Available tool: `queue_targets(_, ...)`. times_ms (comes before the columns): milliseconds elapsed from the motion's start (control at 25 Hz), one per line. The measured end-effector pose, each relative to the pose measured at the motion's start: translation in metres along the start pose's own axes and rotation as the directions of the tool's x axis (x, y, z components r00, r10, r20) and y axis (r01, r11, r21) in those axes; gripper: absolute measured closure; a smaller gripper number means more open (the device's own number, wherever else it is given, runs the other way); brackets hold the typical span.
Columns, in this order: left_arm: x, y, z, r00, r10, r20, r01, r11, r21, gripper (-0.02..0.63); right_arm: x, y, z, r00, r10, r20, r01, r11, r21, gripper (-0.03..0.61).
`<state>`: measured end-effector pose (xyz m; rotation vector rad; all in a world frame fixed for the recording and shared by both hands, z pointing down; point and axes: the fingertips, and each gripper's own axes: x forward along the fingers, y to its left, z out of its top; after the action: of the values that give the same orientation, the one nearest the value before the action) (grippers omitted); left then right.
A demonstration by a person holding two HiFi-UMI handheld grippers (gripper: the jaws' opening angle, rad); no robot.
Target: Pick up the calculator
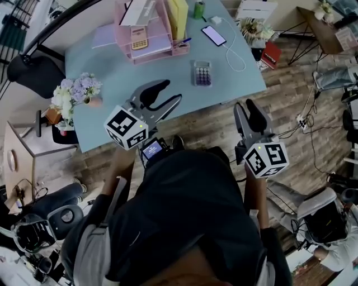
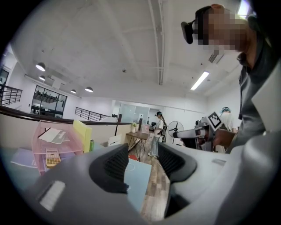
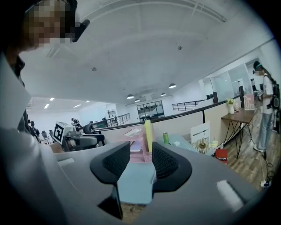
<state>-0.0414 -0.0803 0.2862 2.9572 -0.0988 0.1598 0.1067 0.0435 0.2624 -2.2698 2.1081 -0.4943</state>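
A small calculator [image 1: 202, 73] with purple keys lies flat on the pale blue table [image 1: 112, 72], right of centre. A second, yellow calculator [image 1: 139, 38] [image 2: 52, 158] rests in the pink desk tray [image 1: 146, 28] at the back. My left gripper [image 1: 171, 92] hovers over the table's near edge, left of and nearer than the purple calculator, open and empty. My right gripper [image 1: 246, 107] hangs over the wooden floor beside the table's near right corner, open with nothing between its fingers. In the gripper views both jaw pairs [image 2: 141, 162] [image 3: 141, 165] stand apart; the purple calculator is hidden there.
A phone [image 1: 213, 35] on a white cable lies behind the purple calculator. A flower bunch [image 1: 75, 92] stands at the table's left edge. Yellow folders [image 1: 179, 17] and a green bottle [image 1: 199, 9] sit at the back. A black chair [image 1: 28, 70] is left; a seated person [image 1: 330, 223] lower right.
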Motion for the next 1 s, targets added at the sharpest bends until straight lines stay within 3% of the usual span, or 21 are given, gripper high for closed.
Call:
queue_targets(480, -0.013, 0.024, -0.004, 0.999, 0.047, 0.024, -0.047, 0.998, -0.035, 0.353, 0.025, 0.014, 0.008, 0.999, 0.038, -0.026, -0.038, 0.999, -0.032, 0.434)
queue_targets(720, 0.000, 0.036, -0.009, 0.993, 0.118, -0.003, -0.118, 0.992, -0.040, 0.353, 0.048, -0.016, 0.006, 0.996, 0.084, -0.042, -0.085, 0.996, -0.010, 0.434)
queue_targets(1000, 0.031, 0.043, -0.006, 0.979, 0.199, -0.041, -0.200, 0.979, -0.044, 0.353, 0.092, -0.048, 0.016, 0.979, 0.194, -0.057, -0.194, 0.981, 0.005, 0.434)
